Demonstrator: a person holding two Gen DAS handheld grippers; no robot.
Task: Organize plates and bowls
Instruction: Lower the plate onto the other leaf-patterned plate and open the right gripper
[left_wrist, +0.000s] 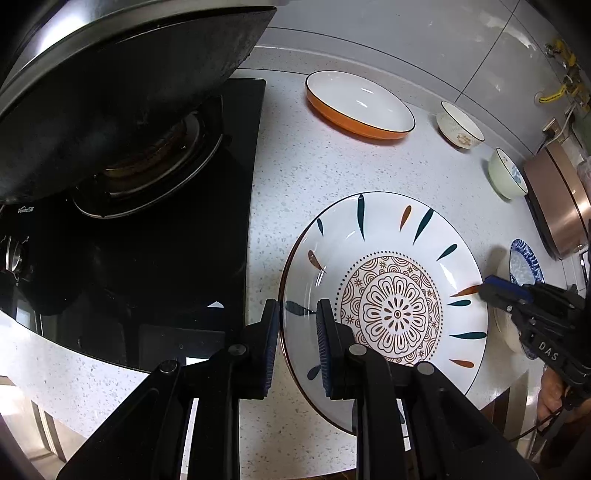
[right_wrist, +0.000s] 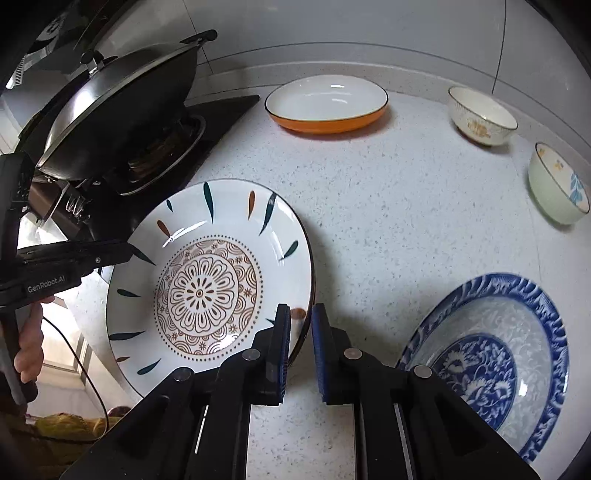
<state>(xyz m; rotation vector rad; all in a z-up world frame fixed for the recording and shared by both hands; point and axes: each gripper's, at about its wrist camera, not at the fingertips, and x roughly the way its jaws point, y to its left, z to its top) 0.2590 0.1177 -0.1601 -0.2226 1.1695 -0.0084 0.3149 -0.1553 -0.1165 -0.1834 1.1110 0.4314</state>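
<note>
A white plate with a brown mandala centre and teal and orange leaf marks (left_wrist: 391, 295) (right_wrist: 210, 284) is held between both grippers over the speckled counter. My left gripper (left_wrist: 297, 328) straddles its left rim with a finger on each side. My right gripper (right_wrist: 297, 332) straddles the opposite rim the same way, and also shows in the left wrist view (left_wrist: 502, 291). A blue-and-white patterned plate (right_wrist: 491, 350) lies on the counter to the right. An orange-sided oval dish (left_wrist: 358, 105) (right_wrist: 327, 103) and two small bowls (right_wrist: 480, 116) (right_wrist: 557, 184) stand at the back.
A black gas hob (left_wrist: 166, 221) with a lidded wok (right_wrist: 114, 110) sits to the left. A copper-coloured appliance (left_wrist: 557, 206) stands at the far right. The counter's front edge (left_wrist: 74, 369) runs below the hob.
</note>
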